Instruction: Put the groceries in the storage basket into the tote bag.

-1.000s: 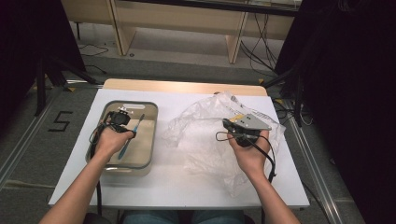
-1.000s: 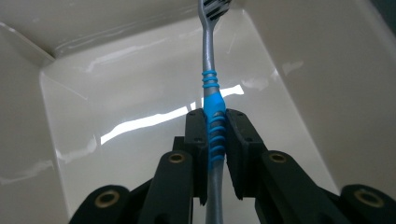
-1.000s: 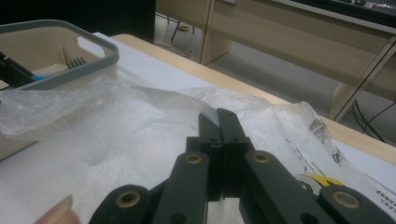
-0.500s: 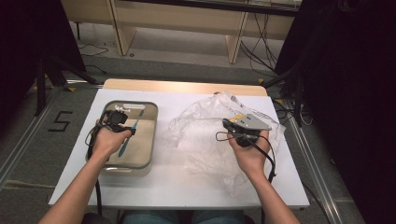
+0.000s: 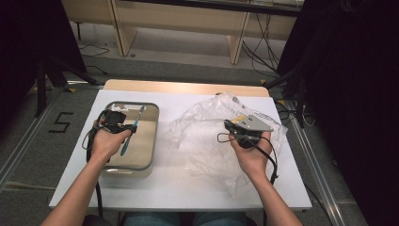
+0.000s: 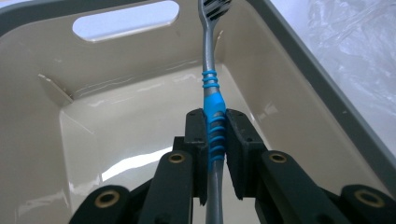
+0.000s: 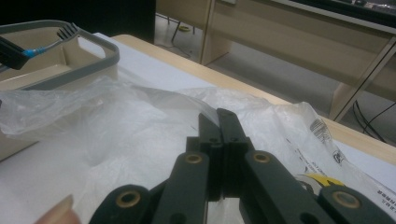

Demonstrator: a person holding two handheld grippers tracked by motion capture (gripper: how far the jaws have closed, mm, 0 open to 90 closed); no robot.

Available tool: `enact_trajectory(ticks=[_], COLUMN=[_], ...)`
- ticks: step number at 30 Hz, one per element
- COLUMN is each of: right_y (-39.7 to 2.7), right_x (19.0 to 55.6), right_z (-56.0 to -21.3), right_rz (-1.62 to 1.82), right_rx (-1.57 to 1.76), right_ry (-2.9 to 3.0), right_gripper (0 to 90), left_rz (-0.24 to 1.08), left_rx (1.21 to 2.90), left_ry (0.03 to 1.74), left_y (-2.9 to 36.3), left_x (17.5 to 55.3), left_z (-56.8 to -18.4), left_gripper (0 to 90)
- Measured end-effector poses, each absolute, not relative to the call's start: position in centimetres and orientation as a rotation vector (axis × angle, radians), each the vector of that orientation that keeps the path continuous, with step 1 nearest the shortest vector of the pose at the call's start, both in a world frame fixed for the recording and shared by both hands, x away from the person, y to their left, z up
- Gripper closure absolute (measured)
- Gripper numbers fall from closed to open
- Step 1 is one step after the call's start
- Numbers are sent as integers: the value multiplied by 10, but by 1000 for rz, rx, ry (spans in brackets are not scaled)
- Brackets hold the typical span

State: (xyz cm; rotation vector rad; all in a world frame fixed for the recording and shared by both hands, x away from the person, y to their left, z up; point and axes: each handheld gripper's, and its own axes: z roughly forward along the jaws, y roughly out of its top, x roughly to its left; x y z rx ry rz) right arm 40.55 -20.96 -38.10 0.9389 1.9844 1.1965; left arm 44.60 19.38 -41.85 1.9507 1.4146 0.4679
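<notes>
A grey toothbrush (image 5: 135, 123) with a blue ribbed grip is held over the beige tub (image 5: 153, 136), which has a grey rim. My left gripper (image 5: 127, 128) is shut on it. In the left gripper view the pads (image 6: 238, 135) clamp the blue grip of the toothbrush (image 6: 212, 100), and its head points at the tub's (image 6: 327, 98) far wall by the handle slot. My right gripper (image 5: 228, 126) rests on a crumpled clear plastic bag (image 5: 202, 136). Its jaws (image 7: 218, 114) are shut over the bag (image 7: 116, 126), and I see nothing between them.
The white table (image 5: 164, 188) has a wooden strip along its back edge (image 5: 183, 87). A yellow label (image 7: 322, 179) shows through the bag. Cables trail from both grippers toward the front edge. Beyond the table there are desk legs and floor cables.
The left hand has shifted slightly over the tub, still holding the toothbrush. The right hand has stayed still.
</notes>
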Motion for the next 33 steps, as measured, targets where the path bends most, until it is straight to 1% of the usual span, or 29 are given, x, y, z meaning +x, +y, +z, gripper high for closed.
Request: enact_trajectory(ticks=[9,33], right_y=[-210,-209], right_x=[406,405], right_z=[-381,-381], right_rz=[1196,1197], right_rx=[937,937], right_ry=[1983,1986], right_gripper=[900,900], left_rz=[494,531], left_rx=[1911,1872], left_ry=[1382,1307], left_y=[192,181], left_x=[439,425], left_z=[-411,-389], left_gripper=[791,791])
